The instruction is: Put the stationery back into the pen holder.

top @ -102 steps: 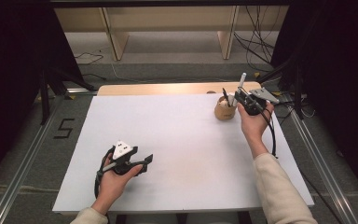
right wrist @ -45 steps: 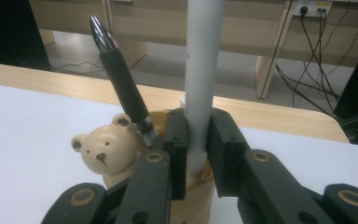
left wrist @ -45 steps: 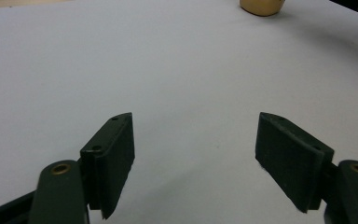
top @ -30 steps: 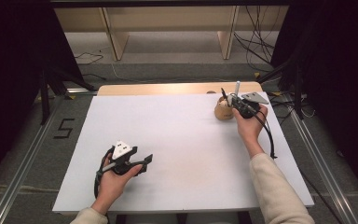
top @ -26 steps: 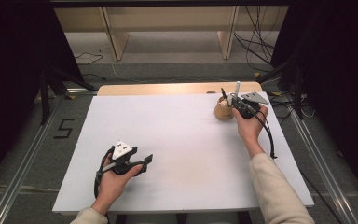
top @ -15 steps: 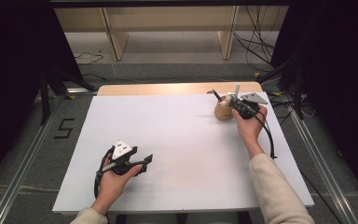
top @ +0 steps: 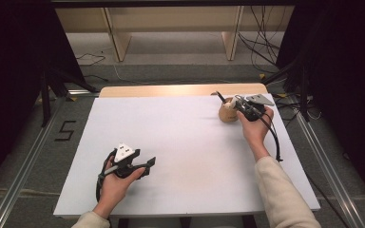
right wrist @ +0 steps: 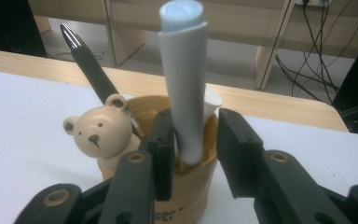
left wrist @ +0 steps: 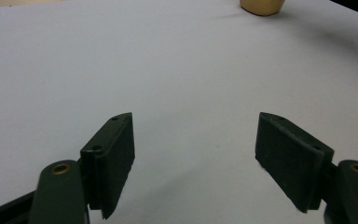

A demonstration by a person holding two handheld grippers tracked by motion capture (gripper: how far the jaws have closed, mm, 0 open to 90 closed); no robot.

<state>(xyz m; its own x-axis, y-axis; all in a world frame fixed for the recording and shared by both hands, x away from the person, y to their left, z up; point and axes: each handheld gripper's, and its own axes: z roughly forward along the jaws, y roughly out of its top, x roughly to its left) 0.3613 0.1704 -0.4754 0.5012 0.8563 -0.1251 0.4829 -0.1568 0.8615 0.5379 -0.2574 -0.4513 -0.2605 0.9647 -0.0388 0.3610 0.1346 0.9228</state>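
On the white tabletop [top: 185,142], the right tool [right wrist: 195,140], just opening, straddles a pale-blue marker [right wrist: 184,84] standing in the bear pen cup [right wrist: 186,154], apparently releasing it; the left tool [left wrist: 196,158] rests open, empty.

Tan bear cup [right wrist: 168,158] — black pen [right wrist: 93,70], pale blue marker [right wrist: 184,84], white table [top: 180,142].

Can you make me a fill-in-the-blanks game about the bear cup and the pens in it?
1. The tan cup has a little ___ figure on its side.
2. The white pen stands between the jaws of the ___ gripper.
3. The black pen leans ___ the cup.
4. The left gripper has ___ between its jaws.

Missing words: bear; right; inside; nothing
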